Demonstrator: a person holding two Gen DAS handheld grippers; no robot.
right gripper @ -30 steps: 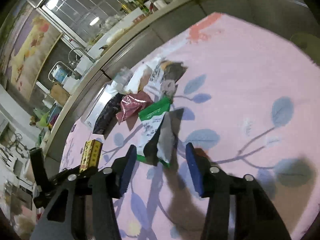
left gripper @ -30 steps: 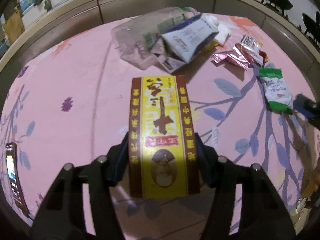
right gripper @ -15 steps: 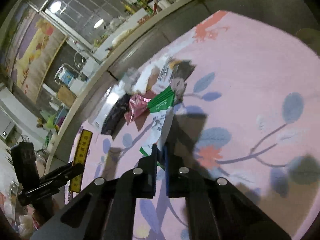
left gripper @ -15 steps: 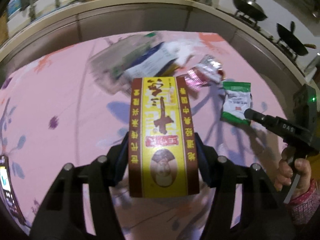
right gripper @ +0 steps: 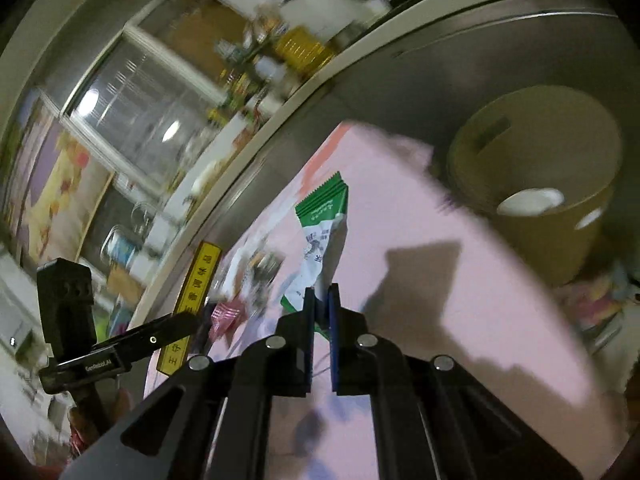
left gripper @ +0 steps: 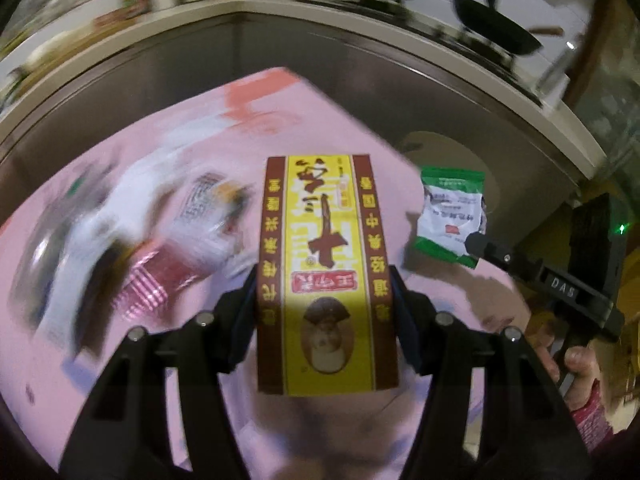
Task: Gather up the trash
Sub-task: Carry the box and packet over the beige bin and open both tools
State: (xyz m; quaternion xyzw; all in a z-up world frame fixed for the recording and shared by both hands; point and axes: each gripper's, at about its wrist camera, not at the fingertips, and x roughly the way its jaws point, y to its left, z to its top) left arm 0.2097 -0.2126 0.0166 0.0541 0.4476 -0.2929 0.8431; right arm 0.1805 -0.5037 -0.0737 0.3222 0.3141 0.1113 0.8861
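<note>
Above the pink tabletop (left gripper: 120,400), near the round bin (right gripper: 536,184) past its corner. Left hand-held gripper (left gripper: 324,300) half spread, clamped on the yellow box (left gripper: 326,272): may tip out. Right hand-held gripper (right gripper: 321,304) nearly closed, pinching a corner of the green packet (right gripper: 320,240): could slip free mid-swing.

We see a pink floral tablecloth (left gripper: 168,152) over the table, grey steel cabinets (left gripper: 360,92) beyond its far edge, 2 dark woks (left gripper: 496,32) on the counter, and a lit glazed window (right gripper: 132,104).
</note>
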